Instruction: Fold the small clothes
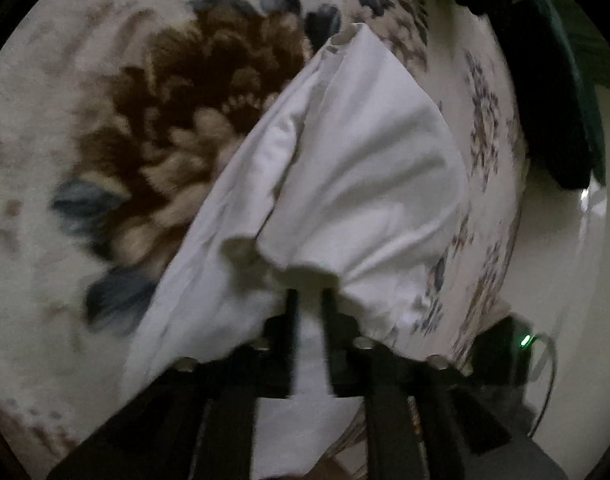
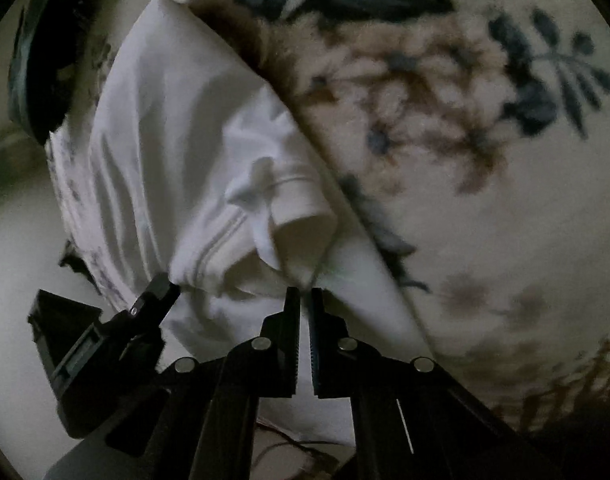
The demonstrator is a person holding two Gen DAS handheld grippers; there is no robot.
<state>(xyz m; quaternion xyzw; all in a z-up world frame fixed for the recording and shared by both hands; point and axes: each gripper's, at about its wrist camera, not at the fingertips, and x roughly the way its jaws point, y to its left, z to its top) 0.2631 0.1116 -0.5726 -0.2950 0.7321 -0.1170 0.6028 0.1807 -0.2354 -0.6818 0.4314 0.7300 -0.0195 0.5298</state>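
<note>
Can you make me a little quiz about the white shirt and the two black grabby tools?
1. True or false: the left tool pinches the white cotton shirt.
2. What does the right tool grip? A) a red sock B) the white cotton shirt C) nothing
3. Fill in: the shirt lies over a cream fleece blanket printed with big brown ____.

Key: 1 true; 2 B; 3 flowers.
</note>
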